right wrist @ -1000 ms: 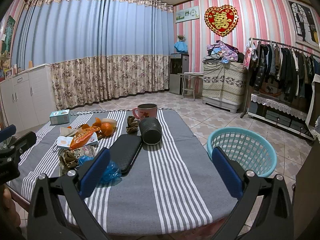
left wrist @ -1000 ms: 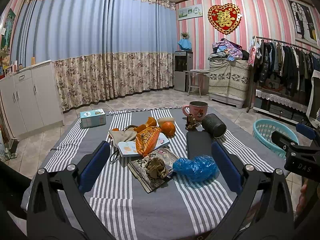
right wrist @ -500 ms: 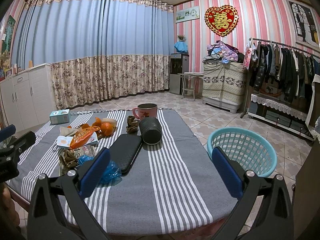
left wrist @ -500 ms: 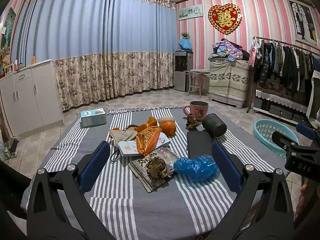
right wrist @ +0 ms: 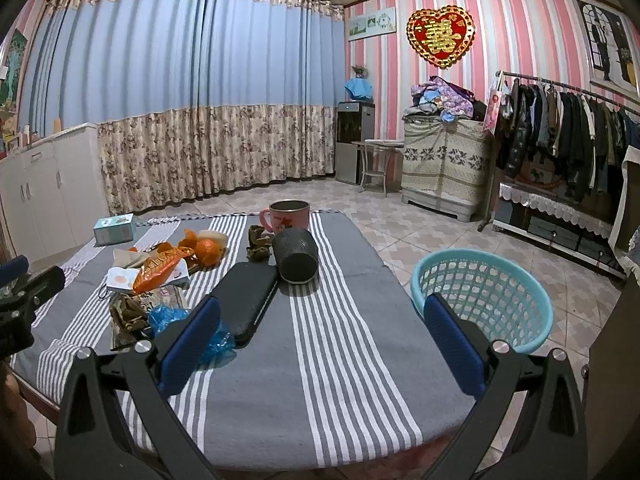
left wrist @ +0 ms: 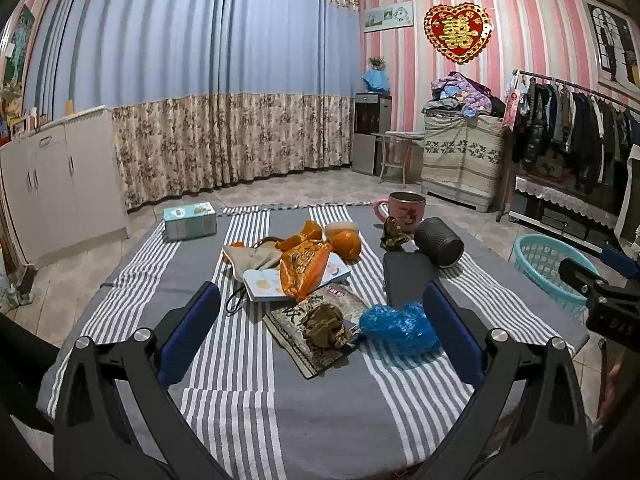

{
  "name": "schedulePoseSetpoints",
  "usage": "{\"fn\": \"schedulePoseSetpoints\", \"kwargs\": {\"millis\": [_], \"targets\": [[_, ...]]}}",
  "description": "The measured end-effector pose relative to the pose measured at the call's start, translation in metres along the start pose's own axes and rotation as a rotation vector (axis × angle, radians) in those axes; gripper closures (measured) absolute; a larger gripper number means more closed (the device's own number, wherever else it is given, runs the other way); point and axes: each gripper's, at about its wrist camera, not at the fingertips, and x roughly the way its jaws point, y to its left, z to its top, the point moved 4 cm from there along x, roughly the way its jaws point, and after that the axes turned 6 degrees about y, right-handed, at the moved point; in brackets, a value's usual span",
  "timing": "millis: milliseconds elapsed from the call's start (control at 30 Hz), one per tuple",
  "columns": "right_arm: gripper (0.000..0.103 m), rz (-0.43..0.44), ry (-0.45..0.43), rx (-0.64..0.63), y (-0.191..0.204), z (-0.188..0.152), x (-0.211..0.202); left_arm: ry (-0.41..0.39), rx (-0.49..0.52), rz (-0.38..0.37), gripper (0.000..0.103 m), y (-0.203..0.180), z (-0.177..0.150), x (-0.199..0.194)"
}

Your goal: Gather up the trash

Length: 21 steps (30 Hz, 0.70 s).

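Trash lies on a grey striped tablecloth [left wrist: 248, 412]: a crumpled blue plastic bag [left wrist: 394, 323], a brown crumpled wad [left wrist: 325, 325] on a flat wrapper, an orange snack bag [left wrist: 306, 266], orange peels [left wrist: 310, 232] and another brown wad [left wrist: 392, 234]. My left gripper [left wrist: 320, 332] is open and empty, held short of the brown wad and blue bag. My right gripper [right wrist: 320, 340] is open and empty over the table's right part. A turquoise basket [right wrist: 482, 296] stands on the floor right of the table. The blue bag also shows in the right wrist view [right wrist: 168, 316].
A pink mug [left wrist: 404, 210], a dark cylinder on its side [left wrist: 438, 242], a black case [left wrist: 404, 276], a booklet [left wrist: 264, 284], a cloth pouch [left wrist: 250, 258] and a tissue box [left wrist: 190, 220] are on the table. A clothes rack [right wrist: 568, 128] stands at the right.
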Motion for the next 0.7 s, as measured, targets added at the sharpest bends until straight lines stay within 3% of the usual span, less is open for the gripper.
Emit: {"fn": "schedulePoseSetpoints", "kwargs": {"millis": [400, 700], "targets": [[0.004, -0.043, 0.052, 0.002, -0.010, -0.009, 0.027, 0.053, 0.018, 0.021, 0.005, 0.010, -0.003, 0.033], [0.004, -0.057, 0.068, -0.003, -0.012, -0.008, 0.038, 0.154, 0.010, 0.024, 0.005, 0.014, -0.013, 0.080]]}}
